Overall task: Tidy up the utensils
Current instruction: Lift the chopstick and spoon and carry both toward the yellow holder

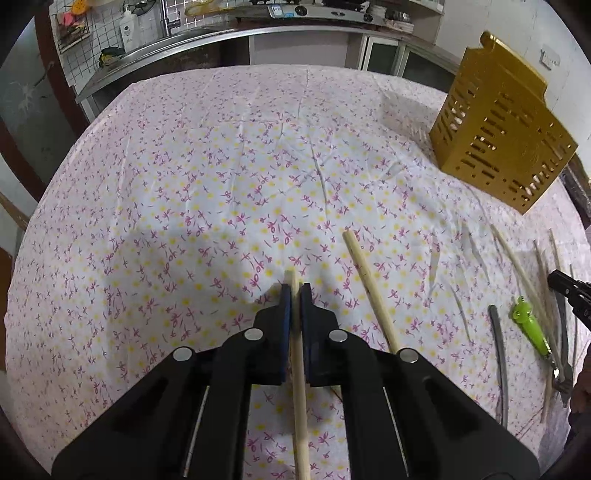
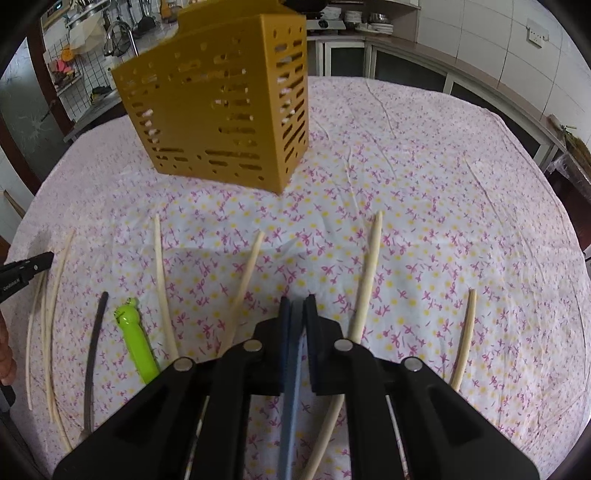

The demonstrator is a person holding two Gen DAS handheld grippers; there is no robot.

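My left gripper (image 1: 294, 291) is shut on a pale wooden chopstick (image 1: 300, 406) that runs back between its jaws; the tip pokes out just past the pads. A second chopstick (image 1: 369, 288) lies on the cloth just to its right. My right gripper (image 2: 295, 306) is shut on a flat blue-grey utensil handle (image 2: 291, 387) that trails back under it. The yellow slotted utensil holder (image 1: 495, 147) (image 2: 221, 122) stands upright at the far side of the table. In the right wrist view, several chopsticks (image 2: 369, 273) lie loose around the right gripper.
A green-handled utensil (image 2: 136, 339) (image 1: 528, 325) and a dark curved handle (image 2: 94, 350) (image 1: 498, 350) lie between the two grippers. The flowered tablecloth (image 1: 221, 184) covers a round table. A kitchen counter with a sink (image 1: 166, 33) runs behind it.
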